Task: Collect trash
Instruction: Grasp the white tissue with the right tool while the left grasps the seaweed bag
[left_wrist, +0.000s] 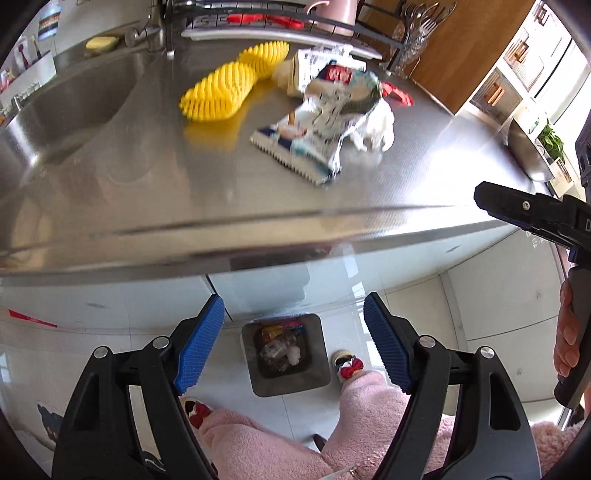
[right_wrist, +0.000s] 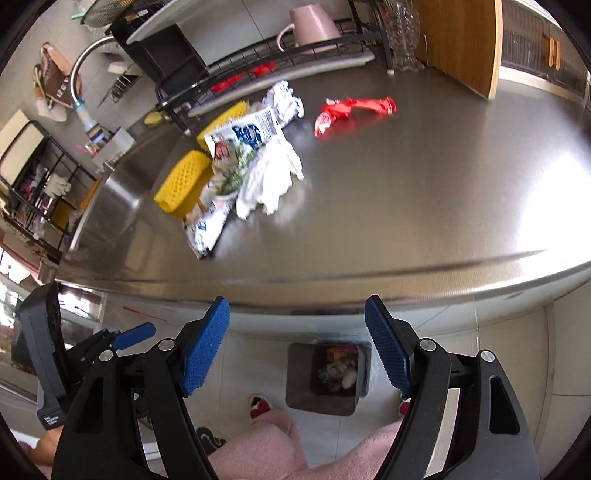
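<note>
I have both grippers up over the front lip of the steel desk (left_wrist: 424, 173), and nothing sits between either pair of jaws: the left gripper (left_wrist: 293, 345) stands wide and empty, and so does the right gripper (right_wrist: 297, 347). Below them on the pale tiled floor is a small square grey bin (left_wrist: 321, 354), already holding crumpled wrappers, with the person's fuzzy pink trouser legs (left_wrist: 365, 413) and bow-trimmed slippers beside it. The rubbish left on the desk lies in a loose heap: a crinkled white and blue printed packet (left_wrist: 314, 133) with a serrated edge, a soft wad of white tissue (right_wrist: 271, 177) touching it, a ball of crumpled printed paper (right_wrist: 284, 99) behind, and a twisted glossy red wrapper (right_wrist: 351, 110) lying apart to the right. A yellow ribbed mat (left_wrist: 229, 88), rubbery and ridged, lies just beside the packet on the sink (left_wrist: 74, 96) side. Behind the heap stands a black wire dish rack (right_wrist: 258, 59) with an upturned pink mug (right_wrist: 314, 26), and a wooden panel (right_wrist: 461, 40) rises at the back right.
</note>
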